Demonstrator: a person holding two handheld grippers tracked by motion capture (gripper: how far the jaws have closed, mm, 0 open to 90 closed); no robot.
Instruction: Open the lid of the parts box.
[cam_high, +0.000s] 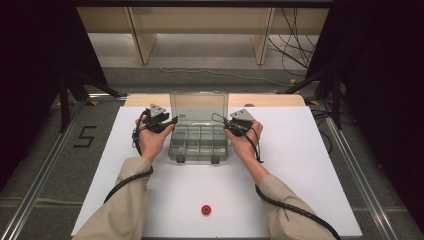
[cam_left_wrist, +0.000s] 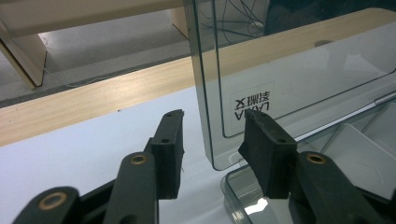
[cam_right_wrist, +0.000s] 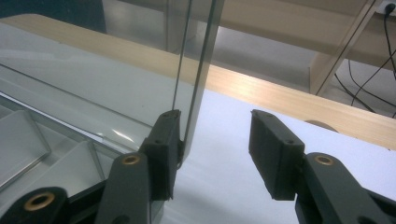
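Gripper (cam_left_wrist: 212, 154) spread wide, straddling upright clear lid (cam_left_wrist: 299, 79) edge, white table (cam_left_wrist: 70, 154)

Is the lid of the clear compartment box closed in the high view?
No, the lid stands upright at the back of the box, leaving the compartments open to view.

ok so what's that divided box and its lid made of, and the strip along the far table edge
The compartment box and its raised lid look like clear, slightly smoky hard plastic: the table shows through, with glossy highlights. The strip along the far edge looks like pale wood or wood laminate, with faint grain and a soft sheen.
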